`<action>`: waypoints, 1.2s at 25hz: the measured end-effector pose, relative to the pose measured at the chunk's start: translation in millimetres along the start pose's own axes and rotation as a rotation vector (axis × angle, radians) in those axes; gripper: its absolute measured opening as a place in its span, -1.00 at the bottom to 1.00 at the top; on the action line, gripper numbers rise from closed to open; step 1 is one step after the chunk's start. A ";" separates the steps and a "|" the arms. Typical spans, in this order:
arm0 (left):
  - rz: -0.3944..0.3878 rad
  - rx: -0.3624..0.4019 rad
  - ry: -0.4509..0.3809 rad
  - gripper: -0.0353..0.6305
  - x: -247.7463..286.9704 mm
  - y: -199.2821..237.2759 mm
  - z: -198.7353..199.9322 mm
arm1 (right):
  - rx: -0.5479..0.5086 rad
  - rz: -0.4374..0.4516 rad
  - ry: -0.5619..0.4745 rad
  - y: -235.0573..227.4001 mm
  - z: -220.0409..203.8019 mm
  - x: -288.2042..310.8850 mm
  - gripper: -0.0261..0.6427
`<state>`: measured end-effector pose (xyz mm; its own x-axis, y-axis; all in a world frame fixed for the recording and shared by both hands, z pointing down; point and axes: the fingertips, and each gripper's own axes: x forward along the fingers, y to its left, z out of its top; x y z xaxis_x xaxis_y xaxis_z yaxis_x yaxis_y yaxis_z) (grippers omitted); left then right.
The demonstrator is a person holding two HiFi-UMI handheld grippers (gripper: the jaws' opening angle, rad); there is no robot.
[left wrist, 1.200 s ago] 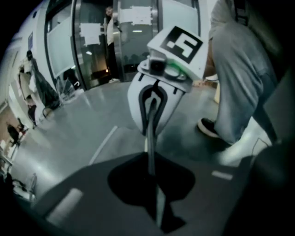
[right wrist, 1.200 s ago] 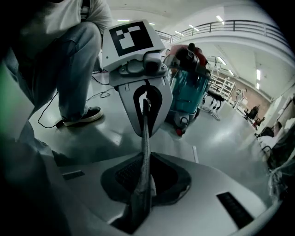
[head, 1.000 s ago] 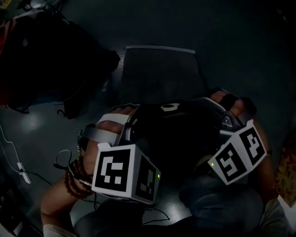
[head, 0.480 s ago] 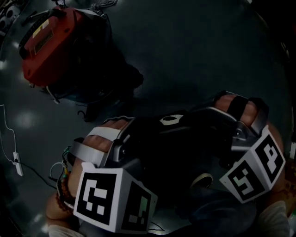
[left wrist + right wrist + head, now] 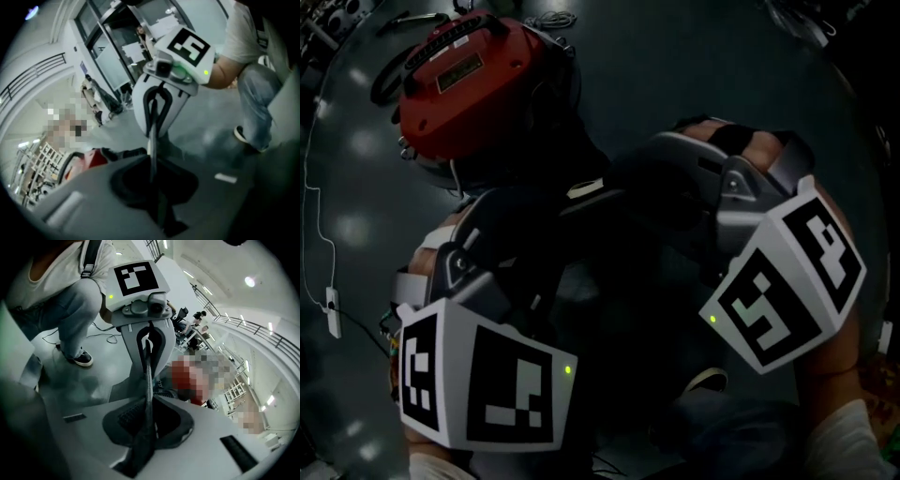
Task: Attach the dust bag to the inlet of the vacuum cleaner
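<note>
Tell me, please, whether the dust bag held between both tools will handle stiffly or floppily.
Probably floppy: the dust bag looks like thin dark fabric, bunching where the right tool pinches it. Likely light, since that and the left tool carry it by pinches alone.

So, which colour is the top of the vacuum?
The top of the vacuum is red; the head view shows it best.

Glossy dark grey floor (image 5: 703,75). Thin white cable with small block (image 5: 333,312), at left edge. Balcony railing (image 5: 255,329) and ceiling lights (image 5: 250,281) overhead. Black cable loops (image 5: 105,338) beside dark sneaker (image 5: 82,358). Glazed doors (image 5: 110,51) behind.
</note>
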<state>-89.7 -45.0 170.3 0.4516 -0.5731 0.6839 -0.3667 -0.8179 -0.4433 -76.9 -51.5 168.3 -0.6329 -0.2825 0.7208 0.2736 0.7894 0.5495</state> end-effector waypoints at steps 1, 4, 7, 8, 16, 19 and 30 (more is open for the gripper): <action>0.014 0.003 0.009 -0.81 -1.1 3.6 -2.6 | 0.001 -0.028 -0.004 -4.2 1.0 2.0 -0.80; 0.026 0.006 0.045 -0.79 4.7 4.7 -15.3 | 0.010 -0.080 -0.021 -4.3 -3.1 14.4 -0.79; 0.041 0.024 0.078 -0.80 17.8 4.6 -27.5 | 0.024 -0.100 -0.041 0.6 -12.0 32.4 -0.80; 0.052 0.030 0.082 -0.80 21.3 6.4 -29.4 | 0.029 -0.111 -0.047 0.1 -14.6 36.4 -0.80; 0.027 -0.015 0.040 -0.78 25.3 20.1 -26.2 | 0.113 -0.117 -0.104 -9.8 -19.2 32.9 -0.79; 0.001 -0.065 -0.003 -0.77 29.9 26.4 -27.0 | 0.135 -0.136 -0.113 -17.2 -22.8 24.8 -0.79; -0.026 -0.045 0.002 -0.76 30.6 31.3 -15.5 | 0.138 -0.191 -0.089 -22.6 -34.2 25.7 -0.80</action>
<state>-99.9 -87.4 186.3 0.4596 -0.5519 0.6958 -0.3913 -0.8292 -0.3992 -74.6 -95.2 188.8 -0.7269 -0.3890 0.5660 0.0451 0.7953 0.6045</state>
